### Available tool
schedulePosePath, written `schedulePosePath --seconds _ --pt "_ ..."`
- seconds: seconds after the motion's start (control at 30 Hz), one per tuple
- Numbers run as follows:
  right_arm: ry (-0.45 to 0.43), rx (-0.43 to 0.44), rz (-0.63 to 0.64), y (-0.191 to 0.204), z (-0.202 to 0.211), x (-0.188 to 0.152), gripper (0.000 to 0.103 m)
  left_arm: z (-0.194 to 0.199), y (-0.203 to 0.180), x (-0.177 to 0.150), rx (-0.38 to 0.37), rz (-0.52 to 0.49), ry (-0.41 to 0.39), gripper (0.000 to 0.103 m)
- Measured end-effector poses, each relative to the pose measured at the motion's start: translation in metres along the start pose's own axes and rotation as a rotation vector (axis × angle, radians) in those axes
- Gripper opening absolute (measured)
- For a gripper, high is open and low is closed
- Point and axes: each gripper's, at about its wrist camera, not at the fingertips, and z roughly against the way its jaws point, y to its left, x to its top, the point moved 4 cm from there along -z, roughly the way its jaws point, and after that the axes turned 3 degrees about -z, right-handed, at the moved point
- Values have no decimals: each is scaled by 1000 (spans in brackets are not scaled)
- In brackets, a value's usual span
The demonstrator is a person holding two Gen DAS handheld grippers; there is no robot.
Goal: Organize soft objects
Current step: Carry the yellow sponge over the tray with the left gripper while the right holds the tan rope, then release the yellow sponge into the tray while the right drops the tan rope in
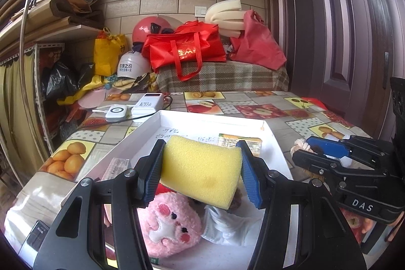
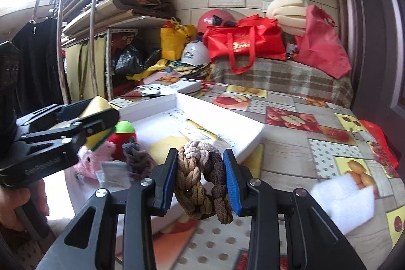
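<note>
My left gripper (image 1: 201,168) is shut on a yellow sponge (image 1: 200,170), held above the near end of a shallow white box (image 1: 210,120). Below the sponge lie a pink plush toy (image 1: 168,224) and a white cloth packet (image 1: 227,225). In the right wrist view my right gripper (image 2: 200,181) is shut on a bundle of brown and beige braided hair ties (image 2: 200,179) beside the white box (image 2: 250,136). The left gripper (image 2: 83,118) with the sponge (image 2: 97,103) shows at the left there, over the pink plush (image 2: 88,161), a red and green plush (image 2: 125,136) and a grey hair tie (image 2: 136,156). The right gripper (image 1: 321,151) appears at the right of the left wrist view.
The table carries a fruit-patterned cloth (image 2: 303,143). A white power bank (image 1: 148,104) and a small white device (image 1: 116,113) lie behind the box. A white foam sheet (image 2: 344,201) lies at the right. Red bags (image 1: 187,47), helmets and foam pile up on a checked surface behind. A hand (image 2: 15,204) holds the left gripper.
</note>
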Motion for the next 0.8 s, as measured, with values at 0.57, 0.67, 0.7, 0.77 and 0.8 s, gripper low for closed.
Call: schedulePosePath --seconds 0.57,0.67,0.7,0.77,0.8 --pt "118 70 -47 15 -48 6 36 -27 25 2 37 36 57 56" --pt "121 66 -68 12 -54 9 36 -30 27 3 41 39 66 56" --pt "122 65 -71 12 -56 9 36 -32 28 3 42 42 72 56" --pt "121 63 -69 14 -59 11 36 -36 30 3 40 49 87 56" --pt "119 61 -65 15 -60 12 37 -39 31 3 40 53 97 57"
